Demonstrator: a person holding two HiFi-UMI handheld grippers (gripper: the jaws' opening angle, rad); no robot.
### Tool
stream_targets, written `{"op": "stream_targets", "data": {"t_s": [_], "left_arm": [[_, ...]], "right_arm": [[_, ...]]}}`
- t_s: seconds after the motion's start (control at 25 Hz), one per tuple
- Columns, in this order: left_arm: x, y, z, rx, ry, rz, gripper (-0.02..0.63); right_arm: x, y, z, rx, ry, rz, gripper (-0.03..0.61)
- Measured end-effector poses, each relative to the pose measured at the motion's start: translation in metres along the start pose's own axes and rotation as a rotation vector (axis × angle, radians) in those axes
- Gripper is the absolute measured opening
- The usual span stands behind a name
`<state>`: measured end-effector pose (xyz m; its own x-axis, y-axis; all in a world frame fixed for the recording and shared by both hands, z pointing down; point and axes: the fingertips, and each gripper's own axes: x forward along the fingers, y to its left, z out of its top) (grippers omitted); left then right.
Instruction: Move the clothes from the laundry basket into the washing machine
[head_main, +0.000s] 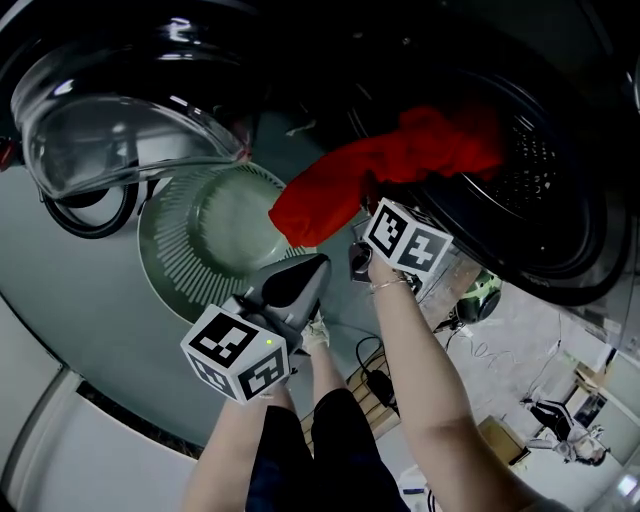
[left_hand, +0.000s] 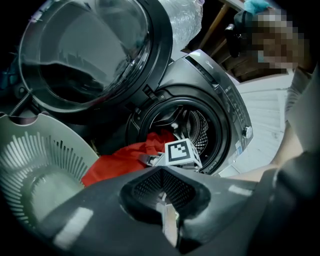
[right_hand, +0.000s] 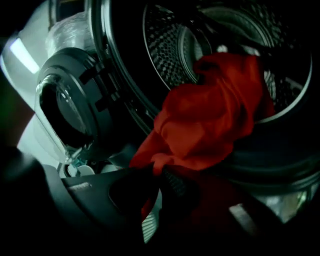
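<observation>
A red garment (head_main: 380, 170) hangs out of the washing machine's drum opening (head_main: 545, 170), half inside and half draped over the rim. My right gripper (head_main: 362, 212) is at the garment's lower edge. In the right gripper view its jaws (right_hand: 156, 177) are shut on a fold of the red garment (right_hand: 210, 120). My left gripper (head_main: 318, 262) hovers lower, above the pale green laundry basket (head_main: 210, 240), and is shut with nothing in it (left_hand: 165, 172). The basket (left_hand: 40, 170) looks empty. The left gripper view shows the red garment (left_hand: 125, 157) across the drum mouth (left_hand: 200, 125).
The machine's round glass door (head_main: 120, 130) stands swung open to the left, above the basket. Cables (head_main: 375, 380) lie on the floor by my legs. A person (left_hand: 300, 75) stands at the right of the machine in the left gripper view.
</observation>
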<state>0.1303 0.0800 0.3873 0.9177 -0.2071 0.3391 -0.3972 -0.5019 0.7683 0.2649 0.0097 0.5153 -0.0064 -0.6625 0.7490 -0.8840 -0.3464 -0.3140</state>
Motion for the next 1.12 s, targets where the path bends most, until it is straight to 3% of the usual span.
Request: {"op": "stream_targets", "data": {"t_s": [0.28,0.76,0.92,1.12], "left_arm": [[0.000,-0.006,0.006,0.004,-0.009,-0.008,0.002],[0.005,-0.003,0.013,0.017,-0.014,-0.008,0.002],[0.006,-0.009,0.016,0.020,-0.030,-0.028,0.002],[0.010,-0.012,0.013,0.009,-0.023,-0.042,0.002]], "right_arm": [[-0.040,-0.053,0.096,-0.108,-0.254,-0.197,0.038],[-0.093,-0.110,0.210,-0.055,-0.585,-0.455,0.036],[-0.078,-0.123,0.199,0.003,-0.506,-0.507,0.025],[-0.055,-0.128,0.160,0.085,-0.334,-0.465,0.106]]}}
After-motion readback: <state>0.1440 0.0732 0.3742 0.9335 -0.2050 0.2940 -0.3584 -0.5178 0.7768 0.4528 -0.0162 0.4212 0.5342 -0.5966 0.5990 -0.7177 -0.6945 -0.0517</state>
